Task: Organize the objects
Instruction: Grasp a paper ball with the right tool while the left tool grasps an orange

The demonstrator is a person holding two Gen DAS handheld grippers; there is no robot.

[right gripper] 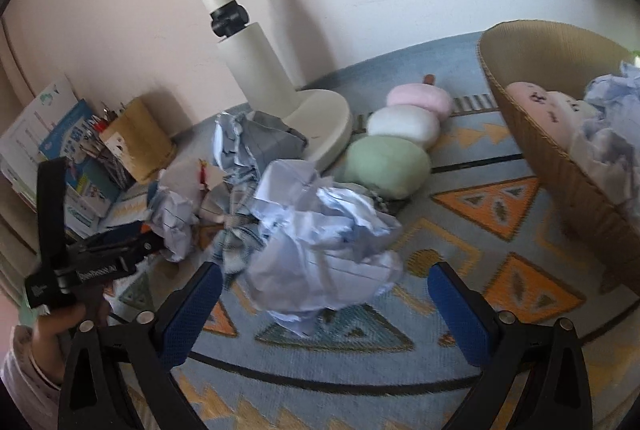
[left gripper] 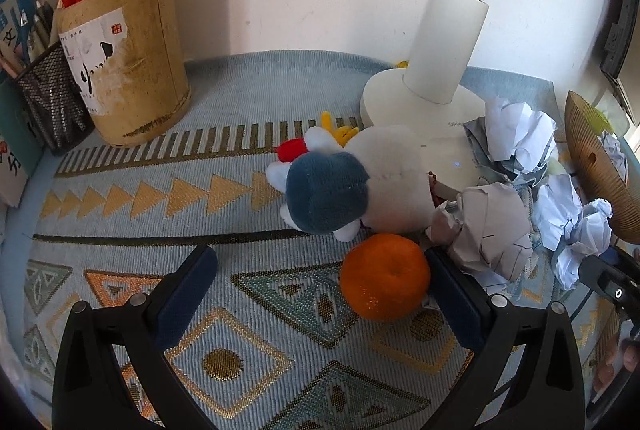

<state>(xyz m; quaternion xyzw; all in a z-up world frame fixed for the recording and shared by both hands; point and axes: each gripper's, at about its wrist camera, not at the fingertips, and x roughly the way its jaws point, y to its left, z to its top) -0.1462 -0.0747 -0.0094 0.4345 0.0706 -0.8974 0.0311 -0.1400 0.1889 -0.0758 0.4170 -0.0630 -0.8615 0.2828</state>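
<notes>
Orange fruit (left gripper: 385,278) on the patterned cloth (left gripper: 248,157) between the spread fingers of the left gripper (left gripper: 320,288) (nearer its right finger), right gripper (right gripper: 324,294) open around crumpled paper (right gripper: 320,242), basket (right gripper: 560,165) near.

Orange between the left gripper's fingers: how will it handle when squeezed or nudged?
The orange is round and sits loose on the flat woven mat, so a nudge would probably roll it. Its skin looks smooth and slightly glossy, so it may slip against the finger pads unless gripped across its widest part. It looks firm, not floppy; the left hand-held gripper is open around it.
</notes>
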